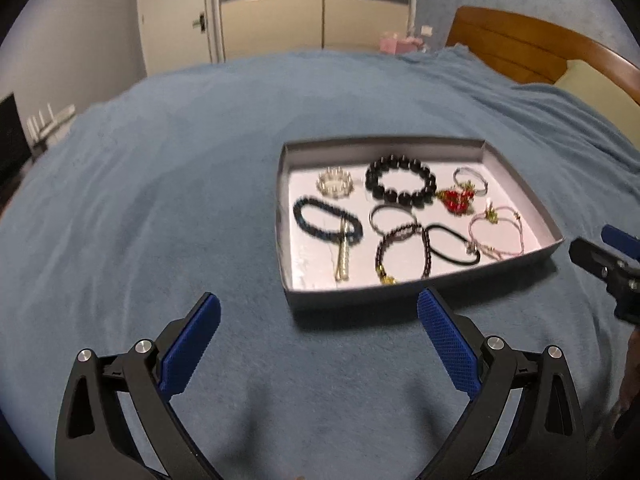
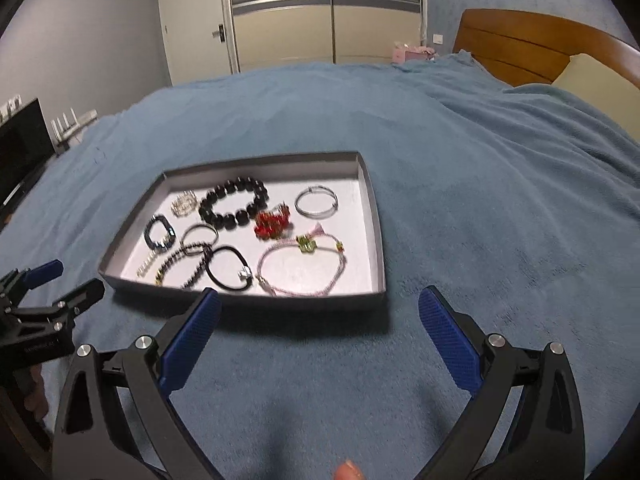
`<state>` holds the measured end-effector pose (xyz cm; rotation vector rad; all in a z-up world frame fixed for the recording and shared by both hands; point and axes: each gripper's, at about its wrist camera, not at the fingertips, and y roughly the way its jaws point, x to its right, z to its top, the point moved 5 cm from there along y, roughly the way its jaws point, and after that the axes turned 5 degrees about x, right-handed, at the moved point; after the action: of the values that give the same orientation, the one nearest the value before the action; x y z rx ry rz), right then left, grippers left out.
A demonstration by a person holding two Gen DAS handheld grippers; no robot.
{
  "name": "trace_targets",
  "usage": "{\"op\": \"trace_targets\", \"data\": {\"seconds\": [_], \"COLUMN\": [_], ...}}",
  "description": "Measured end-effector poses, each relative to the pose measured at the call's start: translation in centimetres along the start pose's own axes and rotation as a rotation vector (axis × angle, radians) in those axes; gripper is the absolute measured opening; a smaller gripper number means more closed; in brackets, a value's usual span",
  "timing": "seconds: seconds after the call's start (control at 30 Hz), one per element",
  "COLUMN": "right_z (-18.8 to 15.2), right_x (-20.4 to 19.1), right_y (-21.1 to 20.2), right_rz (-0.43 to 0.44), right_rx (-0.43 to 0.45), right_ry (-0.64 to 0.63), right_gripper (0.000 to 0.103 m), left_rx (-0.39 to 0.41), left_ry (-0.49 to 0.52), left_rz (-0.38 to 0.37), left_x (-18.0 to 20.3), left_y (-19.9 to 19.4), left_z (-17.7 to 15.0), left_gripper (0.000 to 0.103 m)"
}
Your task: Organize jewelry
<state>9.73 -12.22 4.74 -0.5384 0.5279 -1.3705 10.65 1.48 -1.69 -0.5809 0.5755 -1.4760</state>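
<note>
A shallow grey tray (image 1: 516, 258) (image 2: 376, 240) with a white floor lies on the blue bedspread and holds several bracelets. Among them are a big black bead bracelet (image 1: 400, 182) (image 2: 234, 204), a red bead piece (image 1: 456, 200) (image 2: 272, 224), a pink cord bracelet (image 1: 498, 236) (image 2: 300, 266), a black cord loop (image 1: 452, 244) (image 2: 228, 268) and a thin silver bangle (image 2: 316, 202). My left gripper (image 1: 318, 316) stands open above the bedspread, nearer than the tray's front left corner, nothing between its fingers. My right gripper (image 2: 320, 312) is open just before the tray's front wall, also empty.
The blue bedspread (image 1: 160, 200) (image 2: 500, 220) spreads wide around the tray. A wooden headboard (image 2: 520, 48) and a pale pillow (image 2: 600, 80) are at the far right. Wardrobe doors (image 2: 320, 12) stand behind the bed. A dark screen (image 2: 20, 140) is at the left.
</note>
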Motion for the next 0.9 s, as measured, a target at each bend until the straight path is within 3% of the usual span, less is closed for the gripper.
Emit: {"op": "trace_targets", "data": {"seconds": [0.3, 0.9], "right_z": [-1.6, -1.3], "right_x": [-0.1, -0.3], "right_y": [1.0, 0.3], "right_rz": [0.023, 0.004], "right_rx": [-0.060, -0.028], "right_ry": [-0.004, -0.016], "right_gripper": [0.098, 0.098], "left_rx": [-0.011, 0.020], "left_ry": [0.024, 0.040], "left_rz": [0.012, -0.003], "left_x": [1.8, 2.8], "left_y": [0.4, -0.2], "left_z": [-0.6, -0.8], "left_gripper": [0.098, 0.098]}}
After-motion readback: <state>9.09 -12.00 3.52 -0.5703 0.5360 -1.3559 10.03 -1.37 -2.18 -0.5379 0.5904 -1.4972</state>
